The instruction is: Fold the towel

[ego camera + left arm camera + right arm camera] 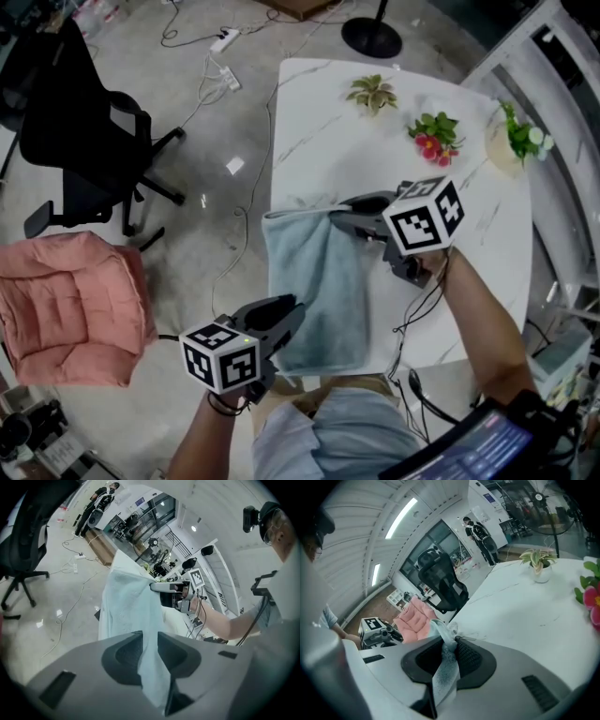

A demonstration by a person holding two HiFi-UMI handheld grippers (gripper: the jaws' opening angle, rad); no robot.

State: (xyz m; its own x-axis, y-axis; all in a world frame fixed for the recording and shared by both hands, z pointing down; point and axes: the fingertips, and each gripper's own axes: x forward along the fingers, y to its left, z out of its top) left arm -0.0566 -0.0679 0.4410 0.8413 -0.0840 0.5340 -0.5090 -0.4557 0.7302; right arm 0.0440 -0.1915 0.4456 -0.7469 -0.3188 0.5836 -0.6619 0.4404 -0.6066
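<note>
Head view: the light blue towel [319, 281] is lying along the left edge of the white counter [328, 122]. The left gripper [292, 317] is taking its near end and the right gripper [336, 216] its far corner, probably to bring one end over the other. Both forearms are reaching forward, with the grippers angling downward.

Left gripper view: the jaws are pinching the towel cloth.

Right gripper view: the jaws are clamping a bunched corner.

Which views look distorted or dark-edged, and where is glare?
Left gripper view and right gripper view: strong fisheye bending, black corners. Right gripper view: long ceiling lamps burn out white. Head view: straighter lines, small glare on the glossy grey floor.
</note>
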